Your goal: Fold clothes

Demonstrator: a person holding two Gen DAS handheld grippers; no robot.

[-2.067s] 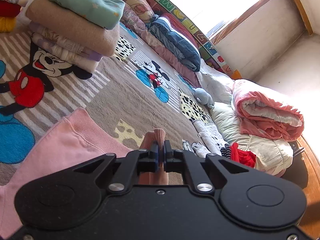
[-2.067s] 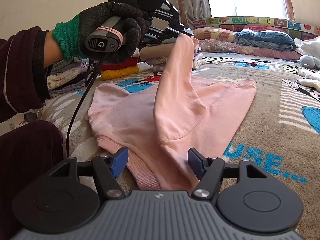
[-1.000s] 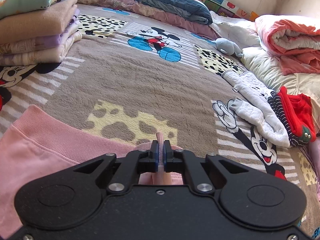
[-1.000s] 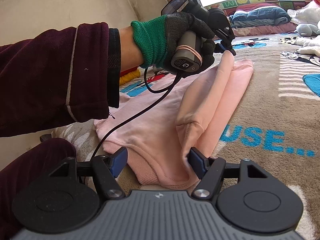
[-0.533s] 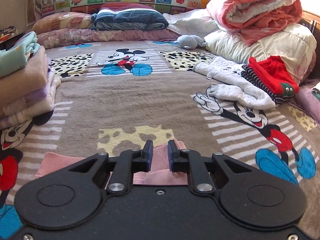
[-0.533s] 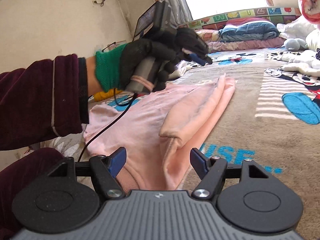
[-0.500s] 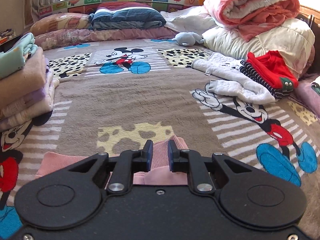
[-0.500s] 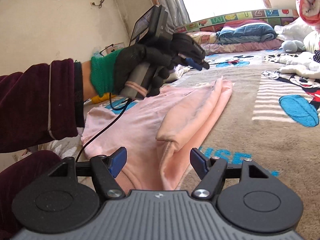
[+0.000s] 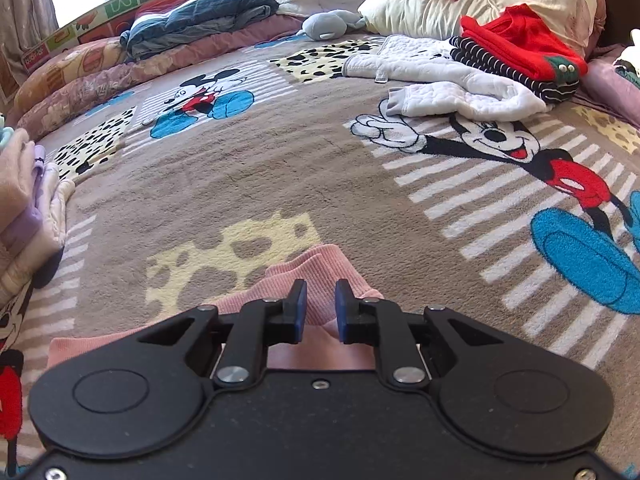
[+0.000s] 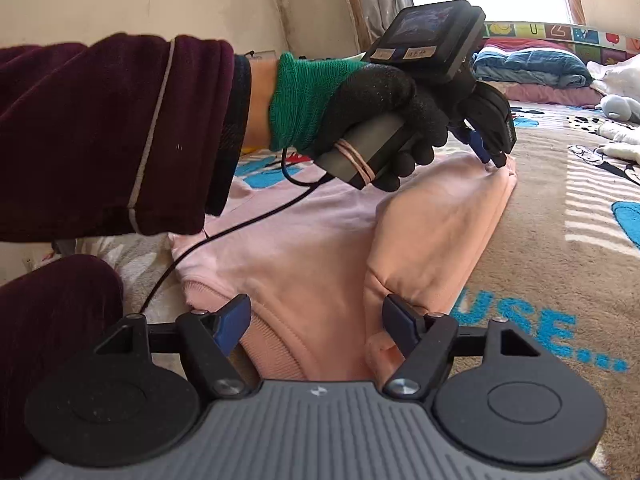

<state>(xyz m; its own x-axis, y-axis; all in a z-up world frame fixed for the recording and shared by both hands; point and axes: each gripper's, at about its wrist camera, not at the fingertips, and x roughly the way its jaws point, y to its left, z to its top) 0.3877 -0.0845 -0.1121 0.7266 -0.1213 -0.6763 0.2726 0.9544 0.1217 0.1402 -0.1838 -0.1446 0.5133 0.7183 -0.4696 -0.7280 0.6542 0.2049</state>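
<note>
Over the pink garment point(image 10: 320, 248) the gloved left hand point(image 10: 372, 120) tilts the left gripper point(image 9: 320, 310) down — slightly parted, gripping nothing; the right gripper point(image 10: 316, 324) is opening, its pads clear of the near hem.

The folded garment point(image 9: 320, 276) lies on the blanket point(image 9: 280, 168) at six o'clock; a clothes stack point(image 9: 28, 200) at nine; loose clothes point(image 9: 460, 76) at two; pillows point(image 9: 200, 20), seemingly, at twelve.

My left gripper point(image 9: 318, 306) is black with blue pads point(image 9: 301, 312) and silver screws point(image 9: 233, 374); beyond my grey-ribbed right gripper point(image 10: 316, 322), I wear a maroon sleeve point(image 10: 120, 136) and a green-cuffed black glove point(image 10: 360, 108).
</note>
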